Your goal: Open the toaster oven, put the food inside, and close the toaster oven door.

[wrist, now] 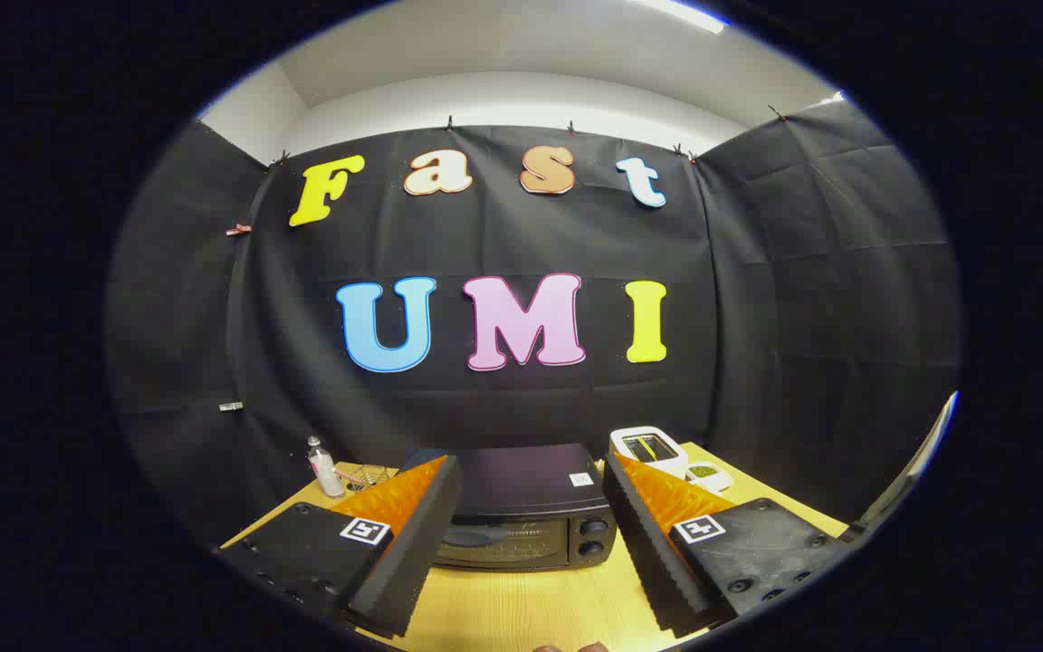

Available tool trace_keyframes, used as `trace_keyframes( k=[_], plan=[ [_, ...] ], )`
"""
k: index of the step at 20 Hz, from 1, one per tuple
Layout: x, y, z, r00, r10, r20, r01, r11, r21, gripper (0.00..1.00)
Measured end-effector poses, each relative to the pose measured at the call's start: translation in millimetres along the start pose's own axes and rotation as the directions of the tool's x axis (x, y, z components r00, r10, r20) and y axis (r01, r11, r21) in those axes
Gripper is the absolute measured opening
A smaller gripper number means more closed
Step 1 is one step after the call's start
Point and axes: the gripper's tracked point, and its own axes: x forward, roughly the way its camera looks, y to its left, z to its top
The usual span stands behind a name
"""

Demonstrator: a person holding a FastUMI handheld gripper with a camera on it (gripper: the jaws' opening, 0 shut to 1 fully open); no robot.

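1. The tongs (pixel 531 534) are held level above the wooden surface (pixel 531 607), fingers spread wide and holding nothing.
2. The toaster oven (pixel 521 512), door closed, stands just beyond and between the fingers.
3. A small bottle (pixel 323 467) and a white device (pixel 649 448) flank it farther back.

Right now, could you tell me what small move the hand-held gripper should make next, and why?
Probably ease forward and down toward the toaster oven door handle. The door looks closed, and the hand-held gripper is open with nothing between its fingers, the oven lying just beyond them on the wooden table.
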Motion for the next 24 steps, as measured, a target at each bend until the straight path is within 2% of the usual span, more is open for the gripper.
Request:
trace_keyframes(
  k=[14, 24],
  plan=[
    [0.7, 18.3, -5.8, 1.000, 0.028, -0.005, -0.028, 0.998, -0.054, 0.97],
    [6.2, 37.1, -21.6, 0.998, 0.051, -0.041, -0.053, 0.997, -0.051, 0.97]
  ],
)
